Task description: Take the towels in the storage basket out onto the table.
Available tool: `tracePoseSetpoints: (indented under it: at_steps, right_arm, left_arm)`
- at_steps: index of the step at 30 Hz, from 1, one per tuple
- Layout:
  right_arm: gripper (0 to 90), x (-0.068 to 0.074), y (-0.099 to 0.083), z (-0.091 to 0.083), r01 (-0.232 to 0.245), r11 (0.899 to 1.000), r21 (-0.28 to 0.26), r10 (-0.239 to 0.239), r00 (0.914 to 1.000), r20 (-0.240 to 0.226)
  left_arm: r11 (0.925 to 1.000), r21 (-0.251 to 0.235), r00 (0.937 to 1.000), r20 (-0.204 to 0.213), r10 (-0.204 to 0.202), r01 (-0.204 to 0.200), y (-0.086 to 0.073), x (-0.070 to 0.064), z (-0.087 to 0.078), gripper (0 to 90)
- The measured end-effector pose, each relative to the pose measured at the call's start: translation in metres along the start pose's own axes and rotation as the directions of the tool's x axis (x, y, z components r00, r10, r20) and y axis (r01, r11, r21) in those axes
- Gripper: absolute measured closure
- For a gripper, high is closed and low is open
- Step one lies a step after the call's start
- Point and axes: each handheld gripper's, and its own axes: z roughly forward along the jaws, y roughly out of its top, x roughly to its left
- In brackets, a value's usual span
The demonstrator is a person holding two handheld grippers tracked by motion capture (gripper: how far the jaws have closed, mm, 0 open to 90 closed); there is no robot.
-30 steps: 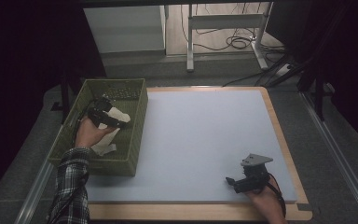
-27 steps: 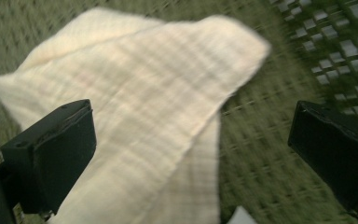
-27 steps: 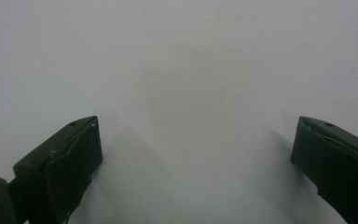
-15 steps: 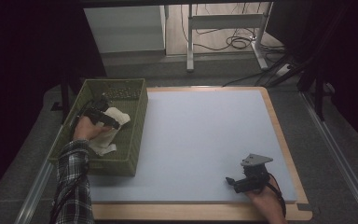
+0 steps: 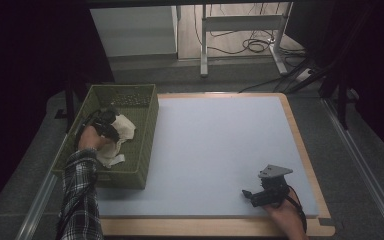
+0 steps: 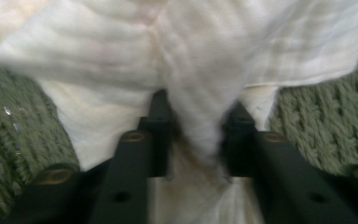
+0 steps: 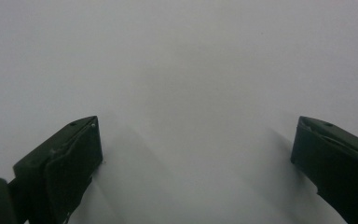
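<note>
A cream-white cloth (image 5: 122,129) lies bunched inside the green basket (image 5: 147,142) at the table's left. My left gripper (image 5: 114,133) reaches into the basket and is shut on a fold of that cloth (image 6: 193,112), which is pinched between the two black jaws. Under the cloth in the left gripper view is a green knitted fabric (image 6: 326,126). My right gripper (image 5: 247,195) rests low over the pale blue mat (image 5: 220,145) near the front right corner, its jaws wide apart with nothing between them (image 7: 196,154).
The mat sits in a wooden frame (image 5: 307,160) on the table. The basket's far wall (image 5: 125,95) stands toward the back. Beyond the table are a white cabinet (image 5: 135,30), metal desk legs (image 5: 203,45) and cables (image 5: 252,45) on the floor.
My left hand and gripper have shifted slightly back toward the left within the basket, with the cloth held. The right gripper has stayed put.
</note>
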Motion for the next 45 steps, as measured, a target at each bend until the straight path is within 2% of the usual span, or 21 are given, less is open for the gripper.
tracePoseSetpoints:
  at_steps: [2,5,6,9,12,14,16,21,23,25,26,27,28,32,33,36,39,40,41,44,45]
  right_arm:
    - [1.9,0.0,0.0,0.0,0.0,1.0,0.0,0.0,1.0,0.0]
    - [2.0,0.0,0.0,0.0,0.0,1.0,0.0,0.0,1.0,0.0]
    - [1.9,0.0,0.0,0.0,0.0,1.0,0.0,0.0,1.0,0.0]
    - [2.0,0.0,0.0,0.0,0.0,1.0,0.0,0.0,1.0,0.0]
    - [2.0,0.0,0.0,0.0,0.0,1.0,0.0,0.0,1.0,0.0]
    - [1.9,0.0,0.0,0.0,0.0,1.0,0.0,0.0,1.0,0.0]
    - [1.9,0.0,0.0,0.0,0.0,1.0,0.0,0.0,1.0,0.0]
    - [2.0,0.0,0.0,0.0,0.0,1.0,0.0,0.0,1.0,0.0]
    - [1.9,0.0,0.0,0.0,0.0,1.0,0.0,0.0,1.0,0.0]
    - [1.9,0.0,0.0,0.0,0.0,1.0,0.0,0.0,1.0,0.0]
    - [1.9,0.0,0.0,0.0,0.0,1.0,0.0,0.0,1.0,0.0]
    - [1.9,0.0,0.0,0.0,0.0,1.0,0.0,0.0,1.0,0.001]
    - [1.9,0.0,0.0,0.0,0.0,1.0,0.0,0.0,1.0,0.001]
    - [2.0,0.0,0.0,0.0,0.001,1.0,0.0,-0.001,1.0,0.001]
    - [2.0,0.0,0.0,0.0,0.001,1.0,0.0,-0.001,1.0,0.001]
    - [1.9,0.0,0.0,0.0,0.001,1.0,0.0,-0.001,1.0,0.001]
    - [1.9,0.0,0.0,0.0,0.001,1.0,0.0,-0.001,1.0,0.001]
    - [1.9,0.0,0.0,0.0,0.001,1.0,0.0,-0.001,1.0,0.001]
    - [1.9,0.0,0.0,0.0,0.0,1.0,0.001,0.0,1.0,0.001]
    - [2.0,0.0,0.0,0.0,0.001,1.0,0.001,-0.001,1.0,0.001]
    - [1.9,0.0,0.0,0.0,0.001,1.0,0.0,-0.001,1.0,0.001]
  left_arm:
    - [0.9998,0.006,0.9998,-0.002,0.018,-0.018,0.0,-0.001,-0.001,80.8]
    - [0.9999,-0.002,0.9999,0.012,0.012,-0.012,0.0,0.0,-0.003,82.4]
    - [0.9993,-0.033,0.999,0.042,-0.014,0.016,-0.002,0.003,-0.005,82.5]
    - [0.9959,-0.082,0.9967,0.074,-0.032,0.038,-0.004,0.006,-0.013,82.4]
    - [0.9938,-0.106,0.9962,0.083,-0.025,0.034,-0.006,0.005,-0.018,82.4]
    - [0.9894,-0.14,0.9946,0.101,-0.023,0.037,-0.009,0.004,-0.024,82.3]
    - [0.9855,-0.167,0.9948,0.101,-0.015,0.032,-0.012,0.004,-0.028,82.2]
    - [0.9707,-0.238,0.9913,0.131,-0.006,0.037,-0.023,0.005,-0.042,81.8]
    - [0.9686,-0.246,0.9909,0.134,-0.002,0.035,-0.025,0.005,-0.044,81.8]
    - [0.9602,-0.278,0.9889,0.148,0.014,0.028,-0.029,0.003,-0.051,81.8]
    - [0.9602,-0.278,0.9889,0.148,0.014,0.028,-0.029,0.003,-0.051,81.8]
    - [0.9526,-0.303,0.9874,0.157,0.023,0.026,-0.032,0.001,-0.056,81.8]
    - [0.9498,-0.312,0.9867,0.16,0.026,0.025,-0.034,0.0,-0.058,81.8]
    - [0.9397,-0.341,0.9864,0.161,0.034,0.023,-0.039,0.0,-0.067,81.8]
    - [0.9397,-0.341,0.9864,0.161,0.034,0.023,-0.039,0.0,-0.067,81.8]
    - [0.9268,-0.374,0.9856,0.166,0.035,0.03,-0.044,-0.001,-0.073,81.8]
    - [0.9182,-0.396,0.9861,0.159,0.048,0.019,-0.05,-0.002,-0.082,81.8]
    - [0.9182,-0.396,0.9861,0.159,0.048,0.019,-0.05,-0.002,-0.082,81.7]
    - [0.913,-0.408,0.986,0.158,0.053,0.016,-0.053,-0.003,-0.085,81.7]
    - [0.9095,-0.416,0.9864,0.155,0.056,0.014,-0.055,-0.003,-0.088,81.7]
    - [0.904,-0.427,0.9871,0.149,0.058,0.012,-0.057,-0.004,-0.092,81.7]
